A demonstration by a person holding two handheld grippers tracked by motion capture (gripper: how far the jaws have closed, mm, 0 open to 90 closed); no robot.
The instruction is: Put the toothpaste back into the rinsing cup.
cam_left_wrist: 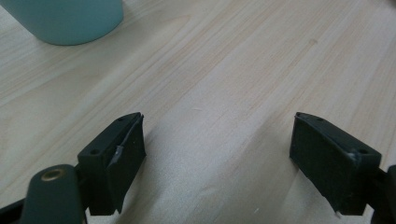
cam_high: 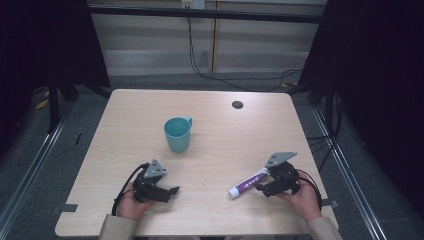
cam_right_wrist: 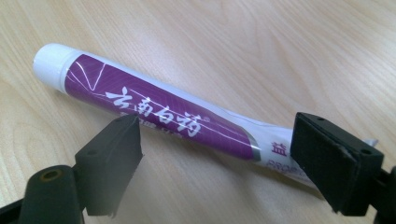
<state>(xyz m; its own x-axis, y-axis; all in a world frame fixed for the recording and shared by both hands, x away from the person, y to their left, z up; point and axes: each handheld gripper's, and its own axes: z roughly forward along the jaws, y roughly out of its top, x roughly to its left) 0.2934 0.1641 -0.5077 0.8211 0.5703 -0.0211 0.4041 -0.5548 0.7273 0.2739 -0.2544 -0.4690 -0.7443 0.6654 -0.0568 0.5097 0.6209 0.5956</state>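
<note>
Right claw (cam_right_wrist: 217, 158) open, jaws either side of the tube (cam_right_wrist: 154, 116), which lies flat near the surface's (cam_high: 220, 135) front-right corner. Not gripped yet. Left claw (cam_left_wrist: 217, 154) open, idle near front edge; cup (cam_high: 177, 134) mid-surface. I'd say early: grasp and whatever follows remain.

Toothpaste tube (cam_high: 248, 183), purple body with white lettering, white cap (cam_right_wrist: 50, 62) on. Lying flat on pale wood, lower right of the high view, slanted, cap end toward lower left. In the right gripper view, stretched from upper left to lower right; flat white crimped tail partly hidden, possibly creased.
</note>
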